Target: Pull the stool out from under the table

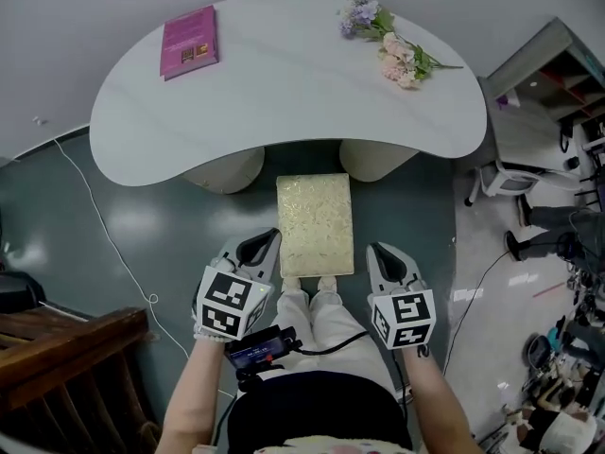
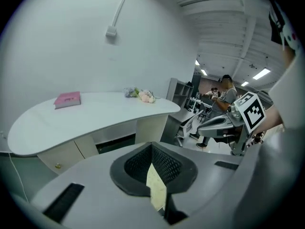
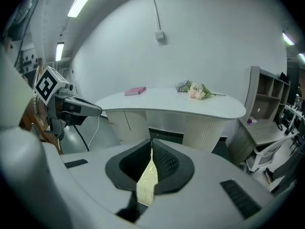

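The stool, a rectangle with a pale yellow patterned seat, stands on the dark floor in front of the white kidney-shaped table, its far end level with the table's two cream pedestals. My left gripper is shut beside the stool's near left edge; whether it touches the stool is not clear. My right gripper is shut a little to the right of the stool, apart from it. In both gripper views a sliver of the stool shows through the slit below the shut jaws, and nothing is gripped.
A pink book and a bunch of flowers lie on the table. Dark wooden furniture stands at the lower left, with a white cable on the floor. An office chair and shelves are on the right. A person stands far off.
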`<state>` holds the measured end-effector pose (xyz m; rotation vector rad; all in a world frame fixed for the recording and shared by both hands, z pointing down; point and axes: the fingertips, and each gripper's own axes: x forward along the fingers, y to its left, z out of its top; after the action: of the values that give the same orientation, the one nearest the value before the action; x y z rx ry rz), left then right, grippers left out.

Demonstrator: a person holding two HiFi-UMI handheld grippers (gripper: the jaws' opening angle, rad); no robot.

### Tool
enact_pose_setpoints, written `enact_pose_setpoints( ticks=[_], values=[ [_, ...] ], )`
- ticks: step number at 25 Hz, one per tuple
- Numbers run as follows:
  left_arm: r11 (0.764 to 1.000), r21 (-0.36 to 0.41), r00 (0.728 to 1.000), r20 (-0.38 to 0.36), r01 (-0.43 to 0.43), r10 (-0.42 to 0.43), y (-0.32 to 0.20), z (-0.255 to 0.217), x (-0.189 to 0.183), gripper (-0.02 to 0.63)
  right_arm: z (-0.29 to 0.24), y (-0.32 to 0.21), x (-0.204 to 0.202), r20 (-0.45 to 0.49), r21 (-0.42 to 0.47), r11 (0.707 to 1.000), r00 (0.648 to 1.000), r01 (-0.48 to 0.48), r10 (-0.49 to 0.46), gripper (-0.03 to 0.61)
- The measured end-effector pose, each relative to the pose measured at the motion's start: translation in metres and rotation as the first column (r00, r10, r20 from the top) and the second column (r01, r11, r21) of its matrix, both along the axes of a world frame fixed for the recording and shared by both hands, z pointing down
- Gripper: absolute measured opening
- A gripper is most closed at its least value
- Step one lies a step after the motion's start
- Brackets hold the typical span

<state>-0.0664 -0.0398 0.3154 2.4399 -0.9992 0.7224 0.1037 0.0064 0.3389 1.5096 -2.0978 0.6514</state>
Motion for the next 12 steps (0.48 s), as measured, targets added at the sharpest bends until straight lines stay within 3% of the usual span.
enact_pose_setpoints(
  ticks=[12],
  values=[
    [0.980,0.192,0.998,-0.057,0.052,-0.042,-0.014,-0.110,-0.010,0.015,-0.093,-0.008,-0.008,-0.009,0.185,0.982,1.000,0.022,-0.021,0.040]
  ],
)
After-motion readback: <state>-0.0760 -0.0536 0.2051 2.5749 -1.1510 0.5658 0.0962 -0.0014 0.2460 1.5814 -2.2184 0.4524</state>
